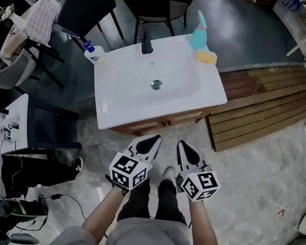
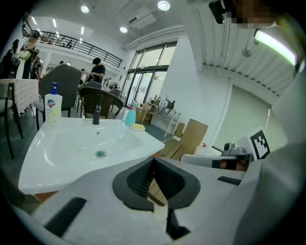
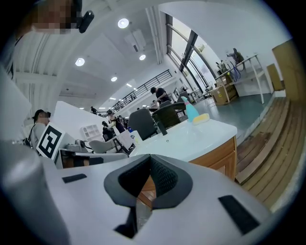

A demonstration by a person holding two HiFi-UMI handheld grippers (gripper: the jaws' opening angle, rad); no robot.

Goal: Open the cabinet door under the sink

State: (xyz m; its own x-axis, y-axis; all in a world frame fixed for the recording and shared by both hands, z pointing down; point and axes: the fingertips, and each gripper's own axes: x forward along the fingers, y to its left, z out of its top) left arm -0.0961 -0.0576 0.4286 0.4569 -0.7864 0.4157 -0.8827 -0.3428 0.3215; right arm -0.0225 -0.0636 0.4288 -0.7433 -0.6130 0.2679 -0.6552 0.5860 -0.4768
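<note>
A white sink [image 1: 107, 107] sits on a wooden cabinet [image 1: 167, 119], and only a thin strip of the cabinet's front shows below the basin in the head view. The right gripper view shows the cabinet [image 3: 221, 152] side-on, with its doors closed. My left gripper [image 1: 154, 140] and right gripper [image 1: 182, 145] hang side by side just in front of the cabinet, above the floor, and touch nothing. Both are shut and hold nothing. In the left gripper view, the left gripper [image 2: 153, 160] points past the sink's [image 2: 57, 158] front corner.
On the sink stand a black faucet [image 1: 146, 43], a soap bottle [image 1: 92, 53], a teal bottle [image 1: 199, 34] and a yellow sponge [image 1: 206, 56]. A wooden pallet [image 1: 263, 106] lies to the right. Chairs [image 1: 154, 5] and a seated person's leg [image 1: 34, 169] are at the back and left.
</note>
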